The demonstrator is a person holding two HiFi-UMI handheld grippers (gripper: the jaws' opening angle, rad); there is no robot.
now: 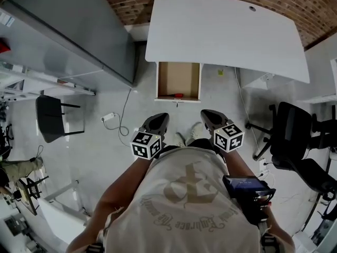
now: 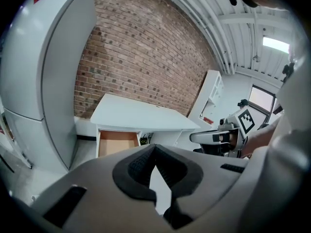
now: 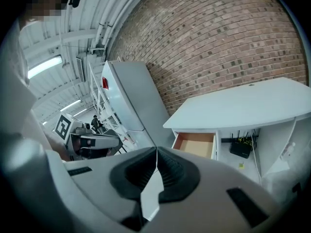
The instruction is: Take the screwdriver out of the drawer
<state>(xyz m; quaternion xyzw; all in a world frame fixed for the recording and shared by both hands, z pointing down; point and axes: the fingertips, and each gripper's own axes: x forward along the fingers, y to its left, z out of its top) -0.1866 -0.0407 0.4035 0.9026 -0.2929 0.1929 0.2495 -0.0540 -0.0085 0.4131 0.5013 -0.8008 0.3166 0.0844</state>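
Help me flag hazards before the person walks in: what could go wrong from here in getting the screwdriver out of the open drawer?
1. The left gripper and right gripper both have their jaws shut. Unopened, they would likely shove the red screwdriver rather than grip it.
2. It lies against the front wall of the drawer, so a jaw may strike that wall.
3. A loose cable lies on the floor just left of the way in, a possible trip.
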